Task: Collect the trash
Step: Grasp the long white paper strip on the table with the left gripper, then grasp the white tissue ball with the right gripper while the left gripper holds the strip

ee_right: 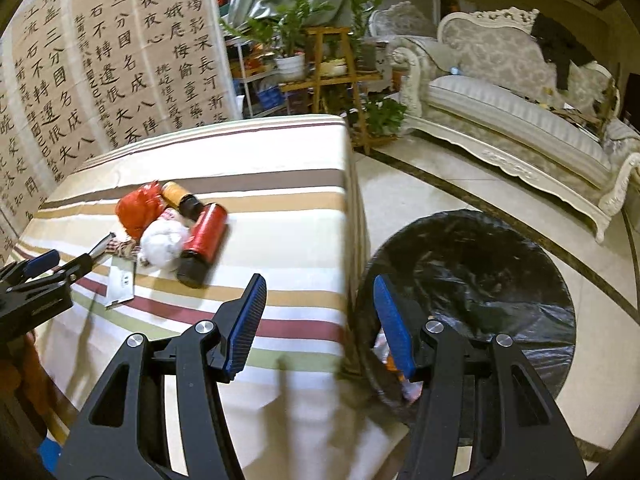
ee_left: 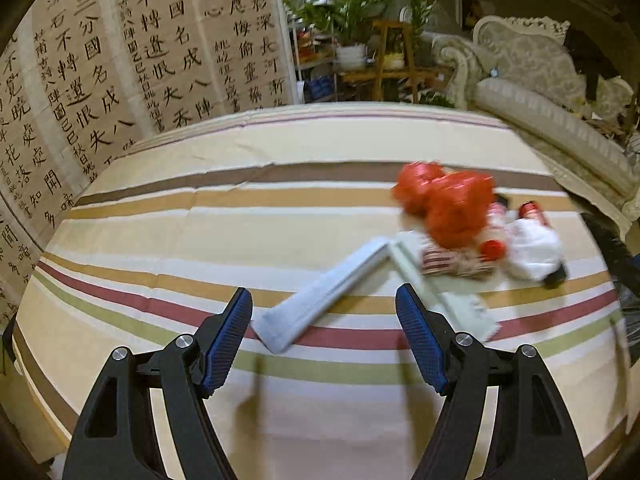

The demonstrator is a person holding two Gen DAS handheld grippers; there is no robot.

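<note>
Both tongs gape empty: left tongs [ee_left: 324, 312] just short of the trash pile [ee_left: 472, 224]

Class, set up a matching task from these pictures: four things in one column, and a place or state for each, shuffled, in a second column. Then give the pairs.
Things:
1. red can
2. bin with black liner
3. crumpled white tissue
4. right gripper

Places or states:
A. jaws open, holding nothing
B. on the floor beside the table
C. lying on its side on the striped cloth
D. between the red bag and the can

Pairs: 1-C, 2-B, 3-D, 4-A
</note>
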